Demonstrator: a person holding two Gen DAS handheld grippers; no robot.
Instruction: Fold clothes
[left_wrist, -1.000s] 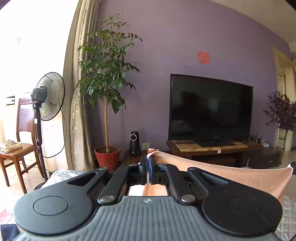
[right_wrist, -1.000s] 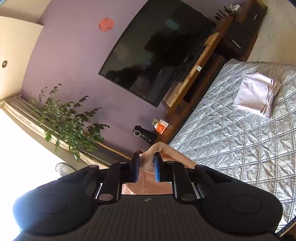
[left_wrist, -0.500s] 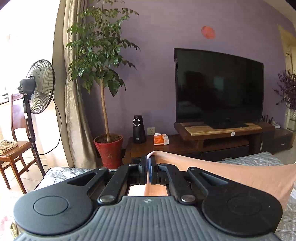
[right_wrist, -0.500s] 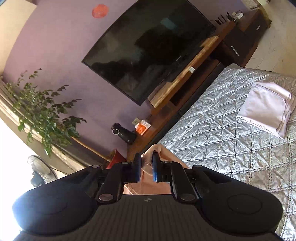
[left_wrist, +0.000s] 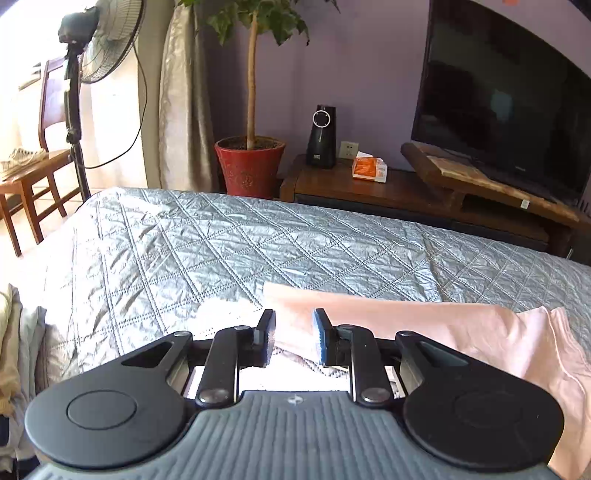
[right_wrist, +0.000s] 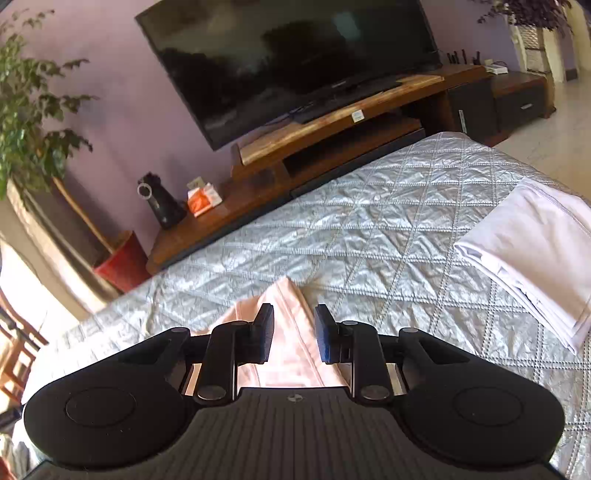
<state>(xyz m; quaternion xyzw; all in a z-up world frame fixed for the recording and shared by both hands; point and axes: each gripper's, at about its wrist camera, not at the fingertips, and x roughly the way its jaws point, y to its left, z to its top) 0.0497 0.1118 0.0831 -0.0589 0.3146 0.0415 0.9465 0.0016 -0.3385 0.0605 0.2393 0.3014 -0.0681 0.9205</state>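
A bed (left_wrist: 229, 243) with a silver-grey quilted cover carried the clothes. A peach garment (left_wrist: 424, 325) lay on it near the front edge, and a folded white garment (right_wrist: 528, 254) lay well apart, to the right

- Peach-pink garment (left_wrist: 424, 325), plain, no print.
- Silver-grey bed cover (left_wrist: 221, 243), quilted diamond stitching.
- White folded cloth (right_wrist: 532, 254), plain.
- Black left tool (left_wrist: 293, 338), blue pads (left_wrist: 318, 341); grey ribbed body.
- Black right tool (right_wrist: 294, 332), dark ribbed body.
- Purple wall (left_wrist: 362, 74).
- Red plant pot (left_wrist: 249, 166), embossed pattern.
- Dark brown wooden TV stand (right_wrist: 332, 125); black TV screen (right_wrist: 295, 55).
- Orange-and-white tissue pack (left_wrist: 369, 169).
- Beige curtain (left_wrist: 181, 110).
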